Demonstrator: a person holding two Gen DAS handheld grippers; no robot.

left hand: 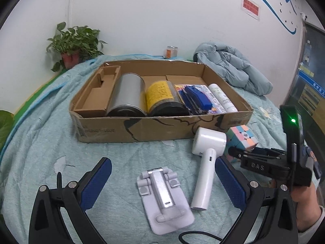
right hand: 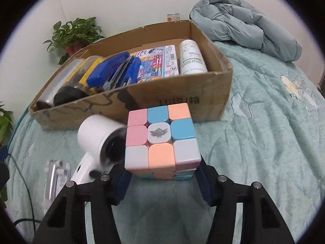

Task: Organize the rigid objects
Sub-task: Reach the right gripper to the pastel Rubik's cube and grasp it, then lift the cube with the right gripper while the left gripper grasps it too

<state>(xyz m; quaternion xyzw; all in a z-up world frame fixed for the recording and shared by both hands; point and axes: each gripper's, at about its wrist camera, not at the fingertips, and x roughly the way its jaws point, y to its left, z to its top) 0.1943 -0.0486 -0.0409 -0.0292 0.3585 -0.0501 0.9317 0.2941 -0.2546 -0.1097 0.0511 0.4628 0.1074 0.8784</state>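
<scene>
A pastel puzzle cube [right hand: 160, 138] rests on the teal quilt in front of the cardboard box [right hand: 178, 99]. My right gripper [right hand: 163, 175] is shut on the cube, its blue pads pressing the lower sides. In the left wrist view, that cube [left hand: 243, 136] shows beside the right gripper [left hand: 262, 162]. My left gripper [left hand: 162, 162] stands wide open low over the quilt. Between its fingers lie a white folding stand [left hand: 162, 199] and the handle of a white hair dryer [left hand: 205, 162]. Neither one touches the pads.
The box [left hand: 142, 130] holds a silver can [left hand: 128, 93], a yellow-labelled jar [left hand: 162, 99], a blue stapler on a colourful pack [left hand: 199, 97] and a white bottle [left hand: 221, 97]. A pale blue jacket [left hand: 233, 69] lies at back right. A potted plant [left hand: 73, 44] stands at back left.
</scene>
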